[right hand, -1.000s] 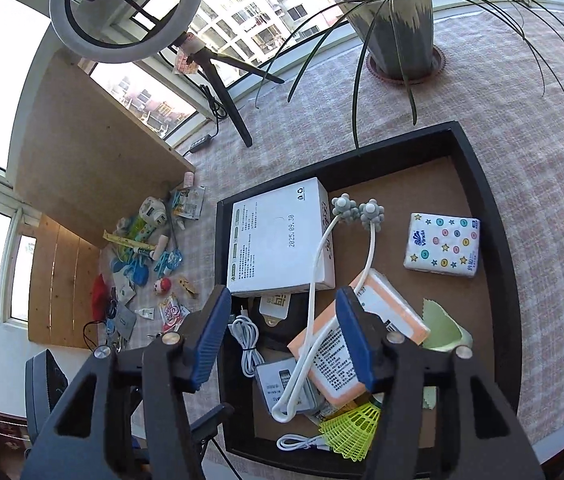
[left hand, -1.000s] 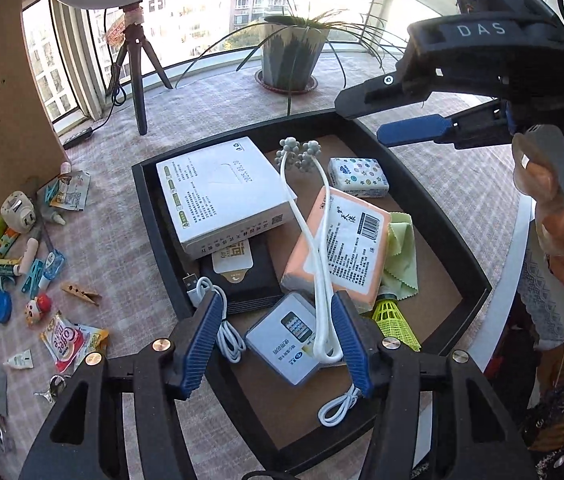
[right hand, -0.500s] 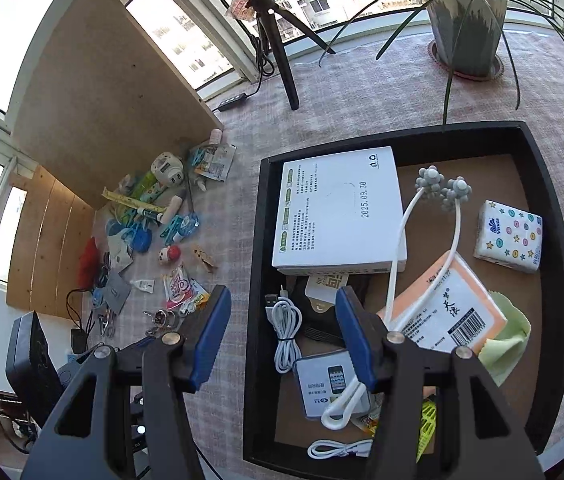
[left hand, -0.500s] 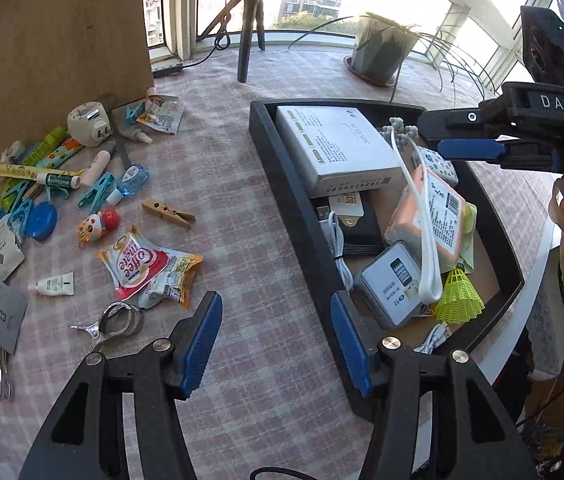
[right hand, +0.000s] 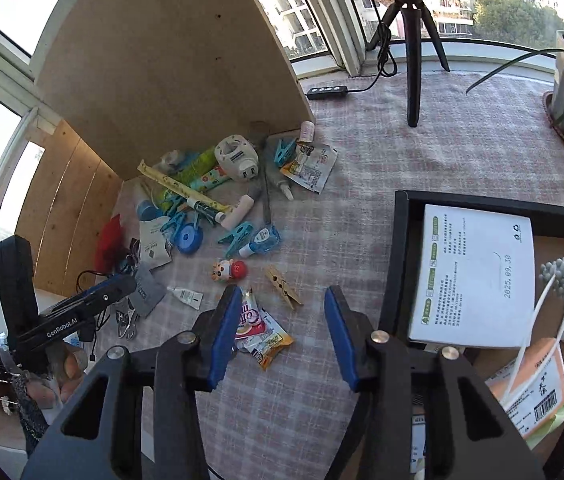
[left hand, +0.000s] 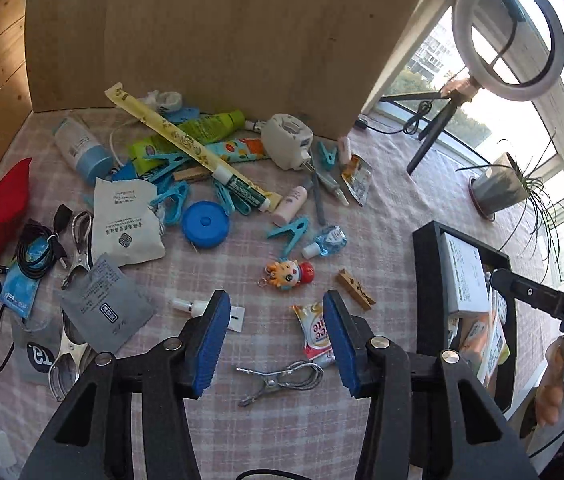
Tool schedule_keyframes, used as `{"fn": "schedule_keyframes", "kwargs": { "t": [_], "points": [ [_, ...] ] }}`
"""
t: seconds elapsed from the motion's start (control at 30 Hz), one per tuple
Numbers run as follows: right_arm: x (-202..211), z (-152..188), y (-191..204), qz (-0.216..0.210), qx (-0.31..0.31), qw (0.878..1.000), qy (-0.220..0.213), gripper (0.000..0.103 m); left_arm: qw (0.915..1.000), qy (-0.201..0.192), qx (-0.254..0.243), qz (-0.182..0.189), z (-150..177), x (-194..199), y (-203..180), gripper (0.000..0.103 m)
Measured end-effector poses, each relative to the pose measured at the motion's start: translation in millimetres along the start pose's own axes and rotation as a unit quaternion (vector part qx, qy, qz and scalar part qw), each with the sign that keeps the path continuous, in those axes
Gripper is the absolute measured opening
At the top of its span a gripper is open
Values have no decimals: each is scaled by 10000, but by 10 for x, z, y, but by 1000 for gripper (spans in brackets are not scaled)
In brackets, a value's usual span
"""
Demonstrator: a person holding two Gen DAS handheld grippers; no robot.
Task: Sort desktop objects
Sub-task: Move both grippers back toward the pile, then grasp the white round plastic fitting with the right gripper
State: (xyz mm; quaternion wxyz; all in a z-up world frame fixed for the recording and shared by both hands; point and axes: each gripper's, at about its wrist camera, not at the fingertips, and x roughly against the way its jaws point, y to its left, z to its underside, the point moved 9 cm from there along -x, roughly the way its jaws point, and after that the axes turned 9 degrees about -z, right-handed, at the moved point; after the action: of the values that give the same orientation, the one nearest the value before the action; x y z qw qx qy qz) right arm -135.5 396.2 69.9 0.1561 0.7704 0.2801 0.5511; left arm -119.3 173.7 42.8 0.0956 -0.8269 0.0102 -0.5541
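We hang both grippers, left (left hand: 276,336) and right (right hand: 280,334), empty with jaws closing, over the snack packet (right hand: 260,332), which lies nearest the right, slanting.

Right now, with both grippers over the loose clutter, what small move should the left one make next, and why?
Probably lower the left gripper toward the metal clip lying just below its fingertips. Its jaws are closing with nothing between them, and the clip lies alone on the cloth, clear of the pile. The snack packet beside it is another candidate. The tray sits to the right.
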Motion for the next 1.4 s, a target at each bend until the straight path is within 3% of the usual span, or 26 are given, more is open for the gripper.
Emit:
{"fn": "schedule_keyframes", "kwargs": {
  "t": [0.2,0.4,0.63,0.9,1.4],
  "points": [
    [-560,-400,183,-209,-7,9993,315,32,9972,133,732,-34,-389,-278,354,39],
    [-1039,-835,249,-395,-158,9978,513,31,9922,393,1183,78,-617,-611,524,38],
    [-1544,-1392,402,-221,258,9972,662,31,9823,656,1743,197,-874,-916,695,38],
    [-1972,-1539,339,-74,418,9938,1032,31,9829,736,1662,310,-997,-1075,444,38],
    [-2373,-1491,256,-43,452,9885,1444,30,9924,750,686,686,-1178,-1471,-437,38]
  ]
}}
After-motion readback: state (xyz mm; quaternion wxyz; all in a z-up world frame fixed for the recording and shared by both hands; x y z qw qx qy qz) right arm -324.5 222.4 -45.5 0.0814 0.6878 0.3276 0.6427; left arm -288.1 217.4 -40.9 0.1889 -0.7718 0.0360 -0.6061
